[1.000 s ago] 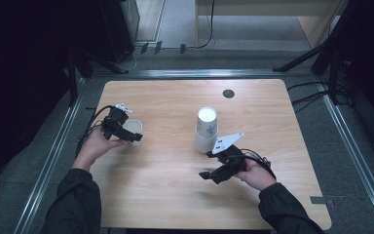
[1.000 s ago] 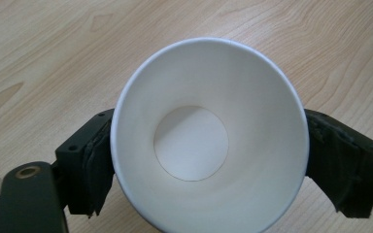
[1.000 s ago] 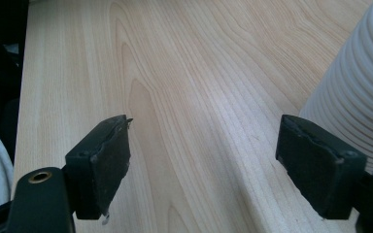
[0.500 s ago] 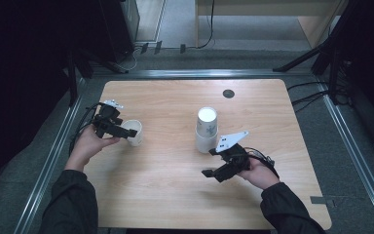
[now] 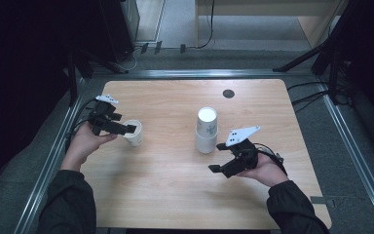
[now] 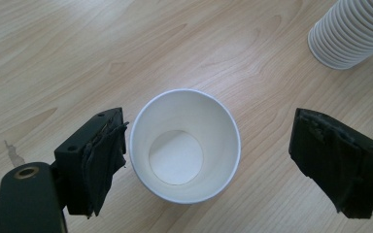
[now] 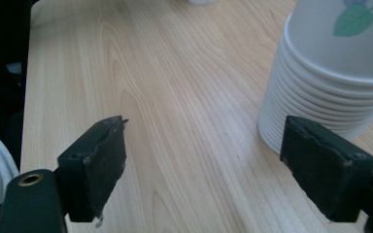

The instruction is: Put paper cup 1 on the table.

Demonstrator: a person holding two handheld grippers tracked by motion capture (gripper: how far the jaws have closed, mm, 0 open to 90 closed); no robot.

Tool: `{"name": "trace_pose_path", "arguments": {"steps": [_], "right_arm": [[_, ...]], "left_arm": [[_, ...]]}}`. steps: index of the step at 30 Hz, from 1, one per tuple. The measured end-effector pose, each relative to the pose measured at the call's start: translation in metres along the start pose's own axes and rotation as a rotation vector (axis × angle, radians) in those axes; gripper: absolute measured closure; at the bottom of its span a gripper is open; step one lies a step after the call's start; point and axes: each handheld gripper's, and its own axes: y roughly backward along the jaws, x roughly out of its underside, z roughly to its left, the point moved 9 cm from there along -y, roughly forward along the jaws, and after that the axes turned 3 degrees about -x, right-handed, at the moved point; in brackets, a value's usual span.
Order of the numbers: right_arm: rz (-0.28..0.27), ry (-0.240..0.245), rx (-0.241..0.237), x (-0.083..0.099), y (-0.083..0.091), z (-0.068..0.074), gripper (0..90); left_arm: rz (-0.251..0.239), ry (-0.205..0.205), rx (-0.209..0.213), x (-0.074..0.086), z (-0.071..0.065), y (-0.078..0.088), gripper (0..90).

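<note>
— Where is the cup you're working on?

— Your single paper cup [image 6: 185, 144] stands upright, mouth up, on the wooden table [image 5: 175, 195] toward its left side. In the left gripper view you look straight down into it: white inside, nothing in it, sitting between the two jaws. The left pad nearly meets the rim; the right pad stands clear of it. So your left gripper [image 5: 124, 128] is spread wide around the cup and grips nothing. From the high view the same cup [image 5: 133, 132] reads only as a small white shape at the jaw tips.

— And your other hand?

— Your right gripper [image 5: 220, 159] hovers low near the stack of cups [image 5: 207, 129], which stands upside down at mid-table. The right gripper view adds what the high view cannot: the ribbed rims of the stack [image 7: 328, 77] and a green leaf print on the top cup, with the right jaw just beside the stack's base. Those jaws are also apart, holding nothing.
</note>
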Motion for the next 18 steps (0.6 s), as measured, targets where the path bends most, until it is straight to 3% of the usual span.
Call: {"name": "trace_pose_path", "arguments": {"steps": [4,8,10,18], "right_arm": [[0.004,-0.024,0.012,0.000,0.007,-0.005,17.1],[-0.004,-0.017,0.017,-0.001,0.011,-0.007,17.2],[-0.011,-0.015,0.024,-0.002,0.013,-0.008,17.3],[-0.029,-0.038,0.071,-0.001,0.026,-0.021,21.7]], "left_arm": [[0.008,-0.017,0.020,-0.003,-0.009,-0.002,13.7],[0.000,-0.023,0.050,-0.006,-0.017,-0.003,13.8],[0.004,-0.038,0.045,-0.007,-0.021,-0.004,14.1],[-0.018,-0.080,0.107,-0.016,-0.049,-0.008,14.4]]}}
